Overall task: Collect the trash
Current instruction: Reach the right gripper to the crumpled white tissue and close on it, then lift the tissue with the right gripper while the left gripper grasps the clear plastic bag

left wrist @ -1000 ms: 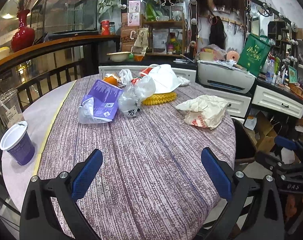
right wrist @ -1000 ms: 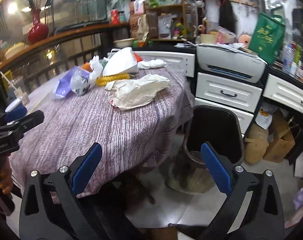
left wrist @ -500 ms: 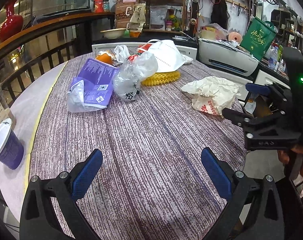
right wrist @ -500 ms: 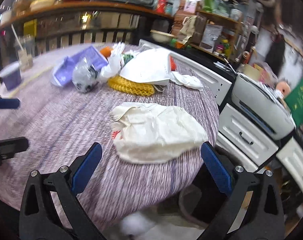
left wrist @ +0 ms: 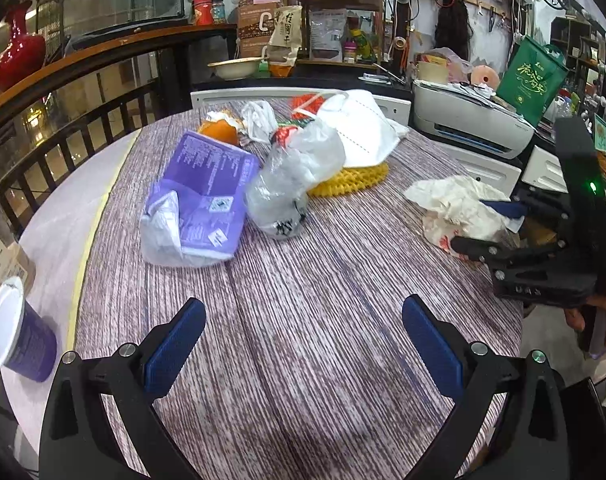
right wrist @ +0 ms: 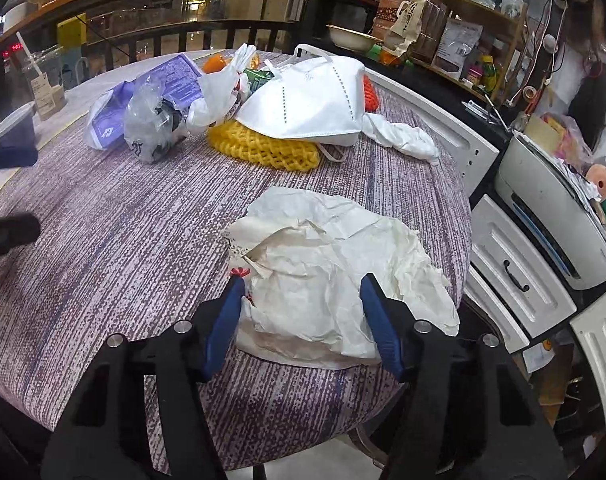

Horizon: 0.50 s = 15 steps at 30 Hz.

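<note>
A crumpled cream paper wrapper (right wrist: 323,256) lies near the round table's right edge. My right gripper (right wrist: 303,284) straddles its near part. Its jaws are closing with the paper between them, and the pads do not visibly squeeze it. In the left wrist view the right gripper (left wrist: 483,226) sits on the same wrapper (left wrist: 455,204). My left gripper (left wrist: 303,308) hovers open and empty over the striped tablecloth (left wrist: 303,360). Farther back lie a purple package (left wrist: 207,200), a clear plastic bag (left wrist: 287,188), a white mask (left wrist: 363,128) and yellow foam netting (left wrist: 351,176).
A purple paper cup (left wrist: 19,336) stands at the table's left edge. An orange (left wrist: 219,132) and a small white bag (left wrist: 259,120) sit at the back. A printer (left wrist: 471,124) and white drawers (right wrist: 515,280) stand right of the table. A dark railing (left wrist: 83,120) runs behind.
The right gripper swung from beside the table in over the wrapper, and its jaws have narrowed around the paper. The left gripper drifted forward over the cloth, still open.
</note>
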Motion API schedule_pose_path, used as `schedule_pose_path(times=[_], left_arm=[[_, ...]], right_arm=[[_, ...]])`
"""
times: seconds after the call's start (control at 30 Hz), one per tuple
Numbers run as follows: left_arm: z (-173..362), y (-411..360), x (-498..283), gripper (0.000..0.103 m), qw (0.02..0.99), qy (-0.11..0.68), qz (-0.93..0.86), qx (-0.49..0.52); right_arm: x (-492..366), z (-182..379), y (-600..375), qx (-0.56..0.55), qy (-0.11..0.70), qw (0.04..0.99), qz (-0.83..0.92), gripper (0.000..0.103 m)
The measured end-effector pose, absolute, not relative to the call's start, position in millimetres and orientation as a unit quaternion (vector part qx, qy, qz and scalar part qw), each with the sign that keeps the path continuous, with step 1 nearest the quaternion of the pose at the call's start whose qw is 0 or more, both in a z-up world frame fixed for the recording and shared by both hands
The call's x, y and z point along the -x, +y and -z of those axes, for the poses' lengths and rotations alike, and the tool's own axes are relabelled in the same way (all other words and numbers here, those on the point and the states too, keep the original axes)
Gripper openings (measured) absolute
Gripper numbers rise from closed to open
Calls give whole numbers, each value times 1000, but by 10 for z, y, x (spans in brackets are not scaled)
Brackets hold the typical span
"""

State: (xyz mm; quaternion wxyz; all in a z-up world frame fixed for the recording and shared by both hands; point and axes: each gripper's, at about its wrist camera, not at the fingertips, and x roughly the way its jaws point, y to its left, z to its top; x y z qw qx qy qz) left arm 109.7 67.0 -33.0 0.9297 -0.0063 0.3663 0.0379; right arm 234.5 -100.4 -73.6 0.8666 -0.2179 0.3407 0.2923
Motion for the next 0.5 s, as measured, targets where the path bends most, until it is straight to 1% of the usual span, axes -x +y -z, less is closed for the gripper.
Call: schedule_pose_path(times=[0.03, 0.1, 0.23, 0.37, 0.5], left_arm=[[308, 683, -1141, 97, 931, 364, -41, 3], [270, 715, -1244, 93, 932, 359, -46, -3], [212, 807, -1472, 81, 931, 361, -57, 0], [224, 842, -1702, 72, 925, 376, -55, 5], [269, 783, -1876, 71, 920, 384, -68, -31]], right_arm=[[-2331, 736, -1004, 219, 338, 867, -292, 56], [-2309, 734, -1006, 220, 334, 868, -294, 53], [-2311, 732, -1020, 212, 335, 869, -295, 50], [-2341, 729, -1046, 193, 343, 871, -295, 49], [-2321, 737, -1042, 188, 343, 872, -294, 48]])
